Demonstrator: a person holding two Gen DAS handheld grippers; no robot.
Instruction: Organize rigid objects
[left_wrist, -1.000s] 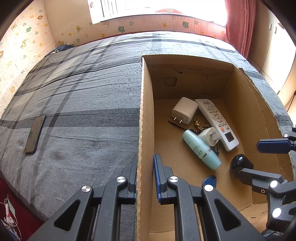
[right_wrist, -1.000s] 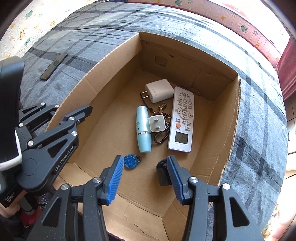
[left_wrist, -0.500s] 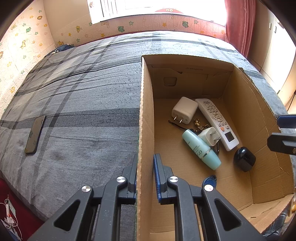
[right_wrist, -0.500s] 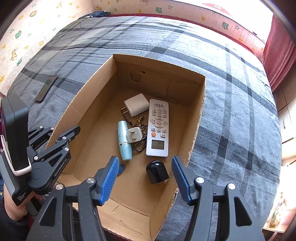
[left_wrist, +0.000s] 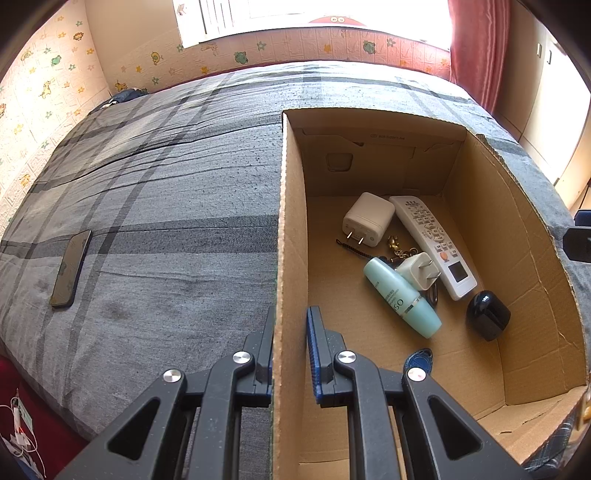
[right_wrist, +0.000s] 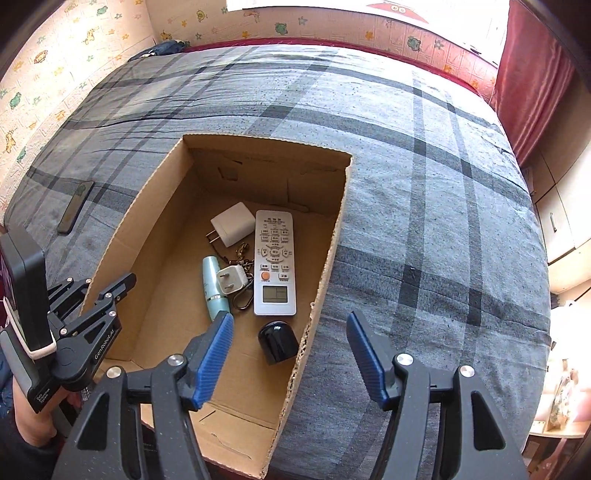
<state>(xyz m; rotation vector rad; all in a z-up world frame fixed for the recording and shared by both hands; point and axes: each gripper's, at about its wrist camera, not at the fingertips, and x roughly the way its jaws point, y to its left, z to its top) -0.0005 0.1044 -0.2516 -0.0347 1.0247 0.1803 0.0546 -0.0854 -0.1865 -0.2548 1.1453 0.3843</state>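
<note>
An open cardboard box (left_wrist: 291, 221) stands on the bed. My left gripper (left_wrist: 291, 343) is shut on its left wall. On the box floor lie a white remote (right_wrist: 275, 262), a large white charger (right_wrist: 232, 223), a small white plug (right_wrist: 231, 280), a teal bottle (right_wrist: 214, 291), a keyring (right_wrist: 243, 299), a blue key fob (left_wrist: 417, 360) and a black rounded object (right_wrist: 277, 341). My right gripper (right_wrist: 289, 321) hangs above the box's right wall (right_wrist: 325, 266). Its jaws are opening and nothing is between them.
A dark phone (left_wrist: 70, 269) lies flat on the grey plaid bedspread (right_wrist: 424, 221), left of the box. Patterned wall panels and a window run behind the bed. A red curtain (right_wrist: 532, 81) hangs at the right.
My right gripper let go of the black object, which now rests on the box floor. It rose and drifted right while its jaws widened. My left gripper held still on the wall.
</note>
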